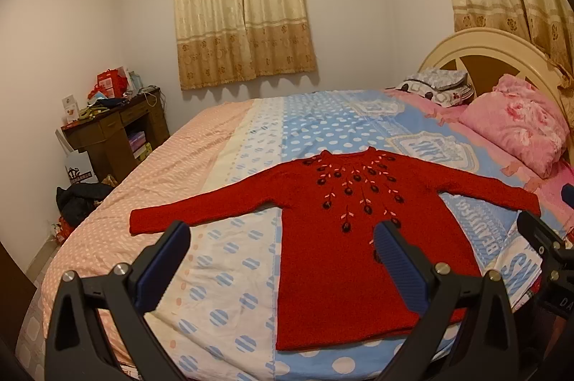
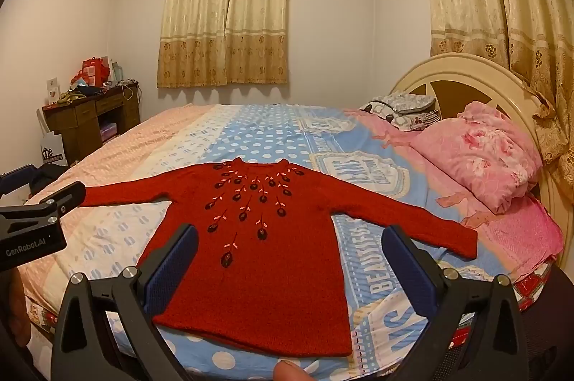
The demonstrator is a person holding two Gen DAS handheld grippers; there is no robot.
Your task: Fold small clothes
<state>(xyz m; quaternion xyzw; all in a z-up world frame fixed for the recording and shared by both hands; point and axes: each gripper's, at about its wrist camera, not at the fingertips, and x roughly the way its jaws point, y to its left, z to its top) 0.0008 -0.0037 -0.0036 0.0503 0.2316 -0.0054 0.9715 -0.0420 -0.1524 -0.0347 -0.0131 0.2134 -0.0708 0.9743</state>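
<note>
A small red knitted sweater point(image 1: 333, 237) point(image 2: 272, 237) with dark and pink embroidered flowers lies flat on the bed, front up, both sleeves spread out, hem toward me. My left gripper point(image 1: 283, 237) hovers open above the bed's near edge, over the hem's left side, nothing between its blue pads. My right gripper point(image 2: 290, 241) is likewise open and held above the sweater's lower body, apart from the cloth. Each gripper's black body shows at the edge of the other's view.
The bed point(image 2: 251, 137) carries a pink, white and blue dotted sheet. A pink pillow point(image 2: 484, 158) and folded bedding point(image 2: 401, 110) lie by the cream headboard point(image 2: 477, 83) at right. A cluttered wooden desk point(image 1: 111, 126) stands at far left. A fingertip point(image 2: 290, 370) shows at the bottom edge.
</note>
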